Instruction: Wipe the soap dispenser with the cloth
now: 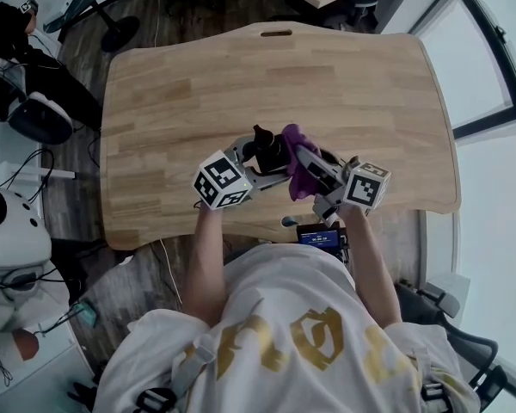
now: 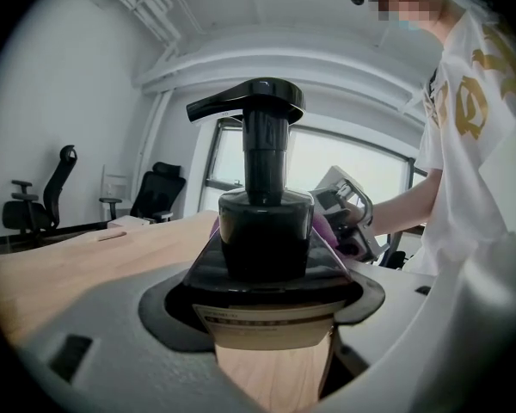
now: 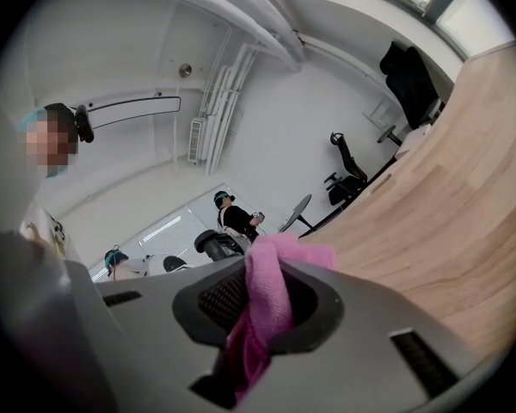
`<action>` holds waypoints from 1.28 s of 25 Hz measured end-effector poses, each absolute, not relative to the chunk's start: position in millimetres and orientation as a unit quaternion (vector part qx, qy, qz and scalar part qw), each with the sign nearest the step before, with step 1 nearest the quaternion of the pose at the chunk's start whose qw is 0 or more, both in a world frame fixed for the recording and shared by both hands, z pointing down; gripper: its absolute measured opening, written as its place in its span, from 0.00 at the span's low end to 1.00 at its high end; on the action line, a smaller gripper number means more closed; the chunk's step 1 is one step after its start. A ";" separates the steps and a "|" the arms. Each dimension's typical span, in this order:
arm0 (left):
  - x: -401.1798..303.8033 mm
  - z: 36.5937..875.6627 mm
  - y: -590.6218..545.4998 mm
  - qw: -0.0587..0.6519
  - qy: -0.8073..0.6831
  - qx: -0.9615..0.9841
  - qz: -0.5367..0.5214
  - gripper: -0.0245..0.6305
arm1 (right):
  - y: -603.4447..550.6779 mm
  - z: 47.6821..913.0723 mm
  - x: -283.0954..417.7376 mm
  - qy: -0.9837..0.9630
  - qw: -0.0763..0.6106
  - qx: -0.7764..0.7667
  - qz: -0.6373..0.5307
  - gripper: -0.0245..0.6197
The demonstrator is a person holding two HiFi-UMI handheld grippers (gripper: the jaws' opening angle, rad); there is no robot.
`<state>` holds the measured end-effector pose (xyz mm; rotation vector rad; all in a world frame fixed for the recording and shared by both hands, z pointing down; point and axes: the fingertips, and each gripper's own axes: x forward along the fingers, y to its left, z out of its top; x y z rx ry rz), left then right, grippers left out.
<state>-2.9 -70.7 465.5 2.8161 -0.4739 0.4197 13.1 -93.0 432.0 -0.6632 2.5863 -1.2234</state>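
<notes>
Firmly, left tool (image 2: 271,306) grips glossy dispenser (image 2: 266,231); right tool (image 3: 263,317), fuzzy cloth (image 3: 269,286).

The person wears a short-sleeved white T-shirt (image 1: 275,304) with gold print, and the left gripper (image 1: 265,160) and the right gripper (image 1: 306,158) are grey, each with a white cube (image 1: 221,180) of black square markers.

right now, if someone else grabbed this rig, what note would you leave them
Left tongs: shut on the black soap dispenser, which is upright near the front edge of the wooden table.
Right tongs: shut on the pink cloth, which lies against the dispenser's far side.
Done: both things are gripped and the cloth is at the dispenser.
Left: the wiping. How much is already wiped cannot be told.
</notes>
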 end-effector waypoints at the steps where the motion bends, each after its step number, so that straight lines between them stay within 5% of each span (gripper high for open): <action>1: -6.5 465.7 -72.4 0.129 -0.168 0.967 0.144 0.58 | -90.8 431.5 10.7 0.877 0.104 -0.220 -0.415 0.12; 32: -3.1 433.5 -60.2 0.159 -0.087 0.981 0.076 0.58 | -113.9 438.0 12.5 0.861 0.109 -0.284 -0.408 0.12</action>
